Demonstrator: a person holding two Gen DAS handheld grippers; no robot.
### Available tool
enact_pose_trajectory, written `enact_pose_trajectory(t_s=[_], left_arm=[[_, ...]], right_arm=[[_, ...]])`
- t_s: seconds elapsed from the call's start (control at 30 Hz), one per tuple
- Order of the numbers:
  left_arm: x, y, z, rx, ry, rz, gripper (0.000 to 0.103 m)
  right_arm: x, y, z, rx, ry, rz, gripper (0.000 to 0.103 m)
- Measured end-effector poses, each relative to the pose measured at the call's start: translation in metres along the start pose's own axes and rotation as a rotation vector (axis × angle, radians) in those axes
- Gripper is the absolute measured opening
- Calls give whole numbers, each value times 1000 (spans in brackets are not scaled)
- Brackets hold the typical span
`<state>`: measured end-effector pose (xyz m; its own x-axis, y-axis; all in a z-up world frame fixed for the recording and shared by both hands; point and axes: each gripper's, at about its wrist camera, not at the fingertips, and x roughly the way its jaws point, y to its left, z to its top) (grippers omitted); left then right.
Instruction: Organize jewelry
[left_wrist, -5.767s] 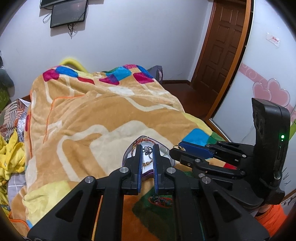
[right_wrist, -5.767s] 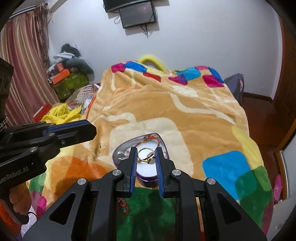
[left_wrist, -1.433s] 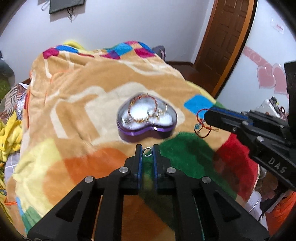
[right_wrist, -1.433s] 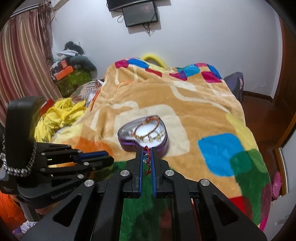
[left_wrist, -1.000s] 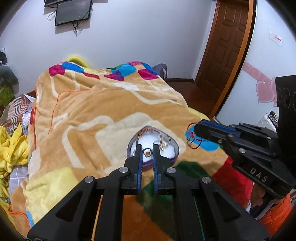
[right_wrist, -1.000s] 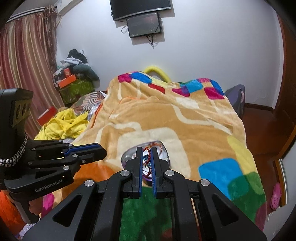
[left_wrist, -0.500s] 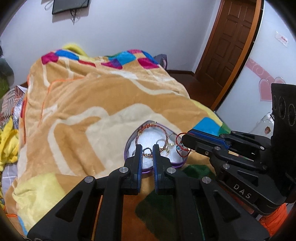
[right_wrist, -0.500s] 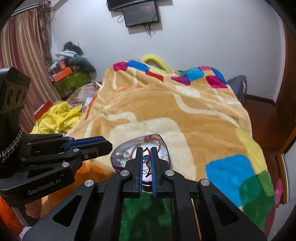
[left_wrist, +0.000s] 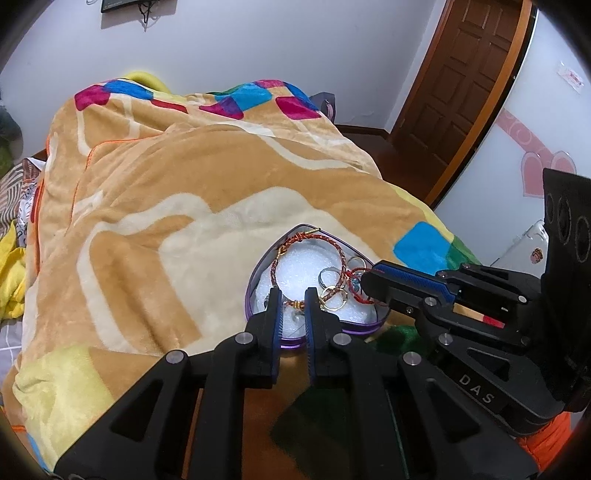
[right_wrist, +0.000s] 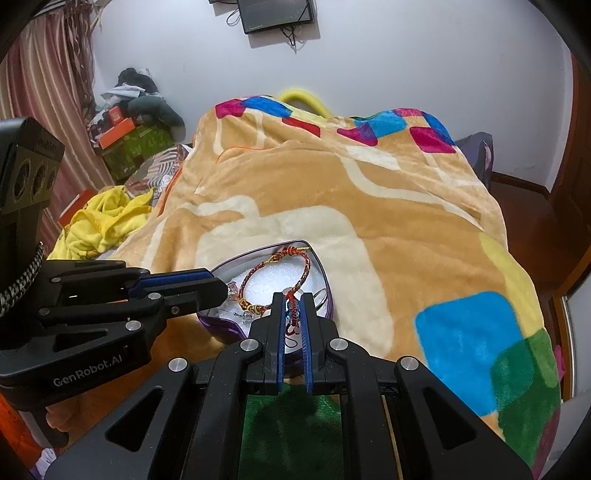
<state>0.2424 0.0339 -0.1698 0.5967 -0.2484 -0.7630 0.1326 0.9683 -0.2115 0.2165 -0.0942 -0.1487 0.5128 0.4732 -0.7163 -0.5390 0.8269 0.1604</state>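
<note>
Jewelry going into a heart-shaped tin on the bed

Right tool, nearly closed, pinches one red cord bracelet over the tin; it may snag the braided bracelet and drag it out. Left tool, narrowly parted, appears to grip nothing. In the tin: one braided bracelet, about three rings, small pieces uncountable. One blanket beyond.

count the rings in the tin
3: one silver ring mid-tin, one behind it by the right rim, a gold one nearer the left gripper. Others may be hidden.
</note>
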Motion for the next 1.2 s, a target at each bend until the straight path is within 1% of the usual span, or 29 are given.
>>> enact_pose_trajectory(t_s=[0.13,0.27,0.37,0.43,0.47,0.5,0.57,0.63,0.7,0.8,0.9,0.97,1.0,1.03,1.07,1.1,1.2], left_arm=[[-5,0,0,0,-4,-3,9],[-18,-3,0,13,-31,13,10],[-29,-5,0,18,-59,23,14],[-36,-5,1,17,-73,21,20],[-43,-6,1,14,-86,22,22],[-48,-6,2,11,-98,23,26],[-60,-7,3,6,-127,22,28],[-72,-8,3,4,-151,20,29],[-88,-10,4,6,-185,29,29],[-118,-18,4,18,-257,49,29],[-151,-29,1,40,-346,68,29],[-177,-38,-3,60,-415,85,29],[-191,-43,-6,70,-458,96,32],[-201,-46,-8,77,-488,104,38],[-216,-52,-13,87,-537,116,40],[-224,-55,-17,93,-566,124,44],[-250,-67,-28,118,-654,169,47]], right_arm=[[2,-1,1,2,19,-6,7],[0,-2,0,13,31,3,7],[-4,-1,1,17,34,9,9],[-10,-1,2,20,29,7,11],[-12,0,3,20,24,7,13],[-15,1,4,20,17,6,15],[-24,3,6,19,-4,0,19],[-36,6,9,17,-30,-1,19],[-51,10,12,13,-63,-4,19],[-80,19,17,0,-133,-22,19],[-114,28,20,-9,-220,-26,19],[-142,38,21,-20,-295,-37,19],[-156,42,21,-28,-334,-43,19],[-165,46,21,-33,-360,-47,19],[-178,51,21,-41,-398,-53,19],[-192,56,19,-49,-440,-61,19],[-219,69,14,-67,-534,-86,23]])
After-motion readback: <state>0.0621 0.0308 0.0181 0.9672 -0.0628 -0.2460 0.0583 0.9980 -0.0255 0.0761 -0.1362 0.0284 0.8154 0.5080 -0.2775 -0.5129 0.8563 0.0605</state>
